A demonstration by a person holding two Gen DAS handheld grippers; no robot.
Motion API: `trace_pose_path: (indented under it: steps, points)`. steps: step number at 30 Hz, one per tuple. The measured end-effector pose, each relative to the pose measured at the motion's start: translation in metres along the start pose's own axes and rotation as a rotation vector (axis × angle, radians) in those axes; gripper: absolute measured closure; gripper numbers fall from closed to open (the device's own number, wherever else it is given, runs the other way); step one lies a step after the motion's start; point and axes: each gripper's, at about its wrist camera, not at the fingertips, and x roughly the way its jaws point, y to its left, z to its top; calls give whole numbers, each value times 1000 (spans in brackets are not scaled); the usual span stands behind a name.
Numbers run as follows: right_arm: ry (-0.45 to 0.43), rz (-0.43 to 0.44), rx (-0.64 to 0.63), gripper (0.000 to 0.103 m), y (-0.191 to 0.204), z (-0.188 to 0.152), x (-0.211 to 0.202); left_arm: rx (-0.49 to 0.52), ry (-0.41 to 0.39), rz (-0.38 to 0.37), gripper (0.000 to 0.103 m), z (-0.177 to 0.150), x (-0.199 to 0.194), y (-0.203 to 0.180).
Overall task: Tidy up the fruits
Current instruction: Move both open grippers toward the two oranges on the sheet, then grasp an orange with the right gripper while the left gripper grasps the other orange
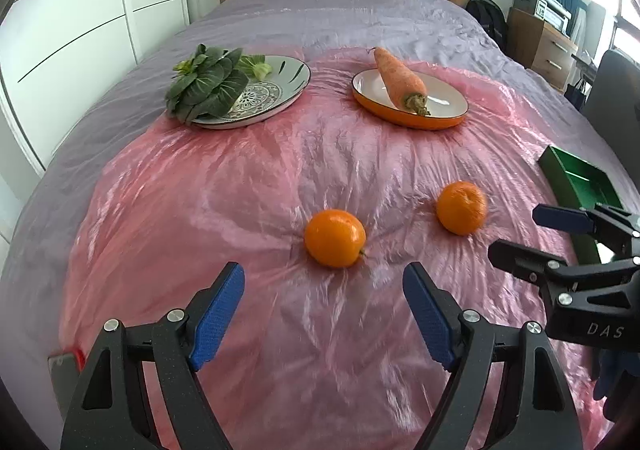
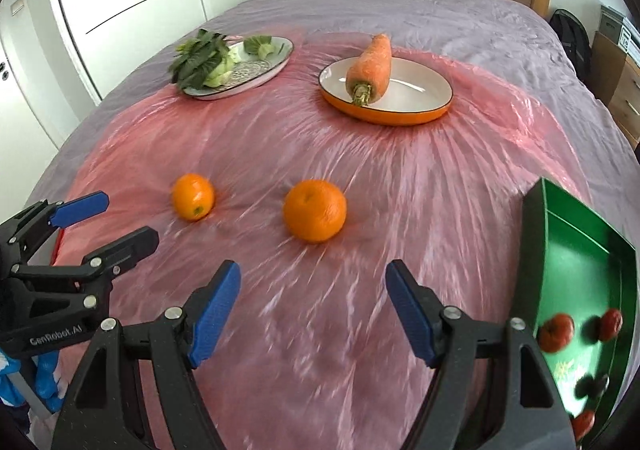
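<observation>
Two oranges lie on a pink plastic sheet over a bed. In the left wrist view the nearer orange [image 1: 335, 238] sits just beyond my open left gripper [image 1: 323, 282], and the second orange [image 1: 461, 206] lies to its right. My right gripper [image 2: 313, 278] is open and empty, with the bigger orange [image 2: 315, 210] a little ahead of it and the smaller orange [image 2: 193, 195] to the left. A green tray [image 2: 576, 266] with small red fruits [image 2: 556, 332] stands at the right. Each gripper shows in the other's view: right gripper [image 1: 516, 232], left gripper [image 2: 128, 217].
Farther back, a patterned plate [image 1: 286, 83] holds leafy greens [image 1: 206, 83], and an orange-rimmed plate [image 1: 444, 99] holds a carrot [image 1: 400, 77]. White wardrobe doors stand left of the bed, a wooden headboard behind it, drawers and a chair to the right.
</observation>
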Motion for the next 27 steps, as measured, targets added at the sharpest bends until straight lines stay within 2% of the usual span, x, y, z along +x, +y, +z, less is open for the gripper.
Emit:
trace_pose_path:
  steps: [8, 15, 19, 21, 23, 27]
  points:
    - [-9, -12, 1, 0, -3, 20, 22, 8, -6, 20, 27, 8, 20, -4]
    - [5, -30, -6, 0, -1, 23, 41, 23, -10, 33, 28, 13, 34, -2]
    - [13, -39, -29, 15, 5, 22, 50, 41, 3, 41, 36, 9, 42, -5]
    - [13, -41, -44, 31, 9, 23, 54, 49, 12, 45, 40, 7, 46, -7]
    - [17, -46, -60, 40, 14, 23, 58, 57, 16, 43, 44, 6, 49, -8]
    - [8, -44, -60, 41, 14, 23, 59, 63, 16, 36, 48, 4, 52, -8]
